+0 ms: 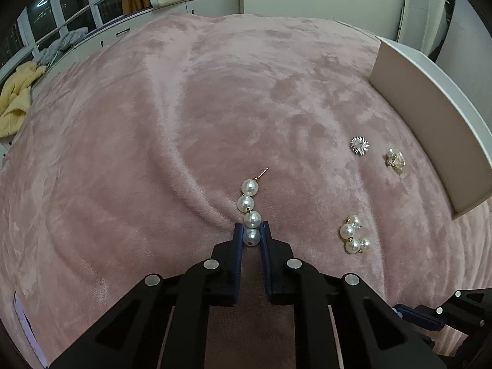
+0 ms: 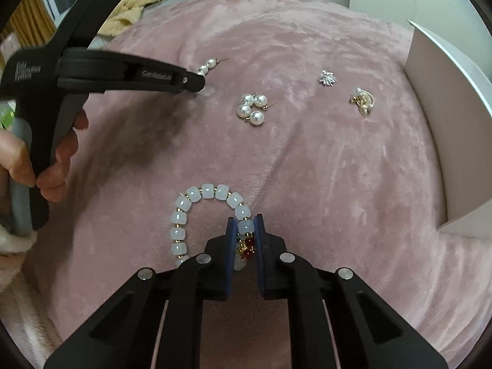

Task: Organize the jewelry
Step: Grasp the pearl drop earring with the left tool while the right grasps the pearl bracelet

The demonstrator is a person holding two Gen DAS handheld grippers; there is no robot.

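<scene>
Pink plush blanket (image 1: 215,98) covers the bed on which all the jewelry lies. The left gripper (image 1: 251,237) has its two blue-padded fingers narrowed around the nearest bead of a straight four-pearl drop earring with a thin gold post (image 1: 249,209); the other three pearls run away from the gripper along the blanket, the post pointing up and to the right. In the right wrist view the same earring (image 2: 207,66) shows just past the tip of the left gripper (image 2: 196,83), which a bare hand (image 2: 58,153) holds by its black handle.

The right gripper (image 2: 246,230) is closed to a narrow gap on a bracelet of milky white barrel beads with gold spacers and a cluster of red and gold charms (image 2: 196,196); one white bead and the charms sit between its pads, and the rest of the loop curves out to the left on the blanket.

Farther off lie a curled pearl drop earring (image 2: 252,109), a silver starburst stud (image 2: 327,78) and a small gold-and-pearl earring (image 2: 363,101), each apart from the others. A white open box (image 2: 442,123) stands at the right edge.
</scene>
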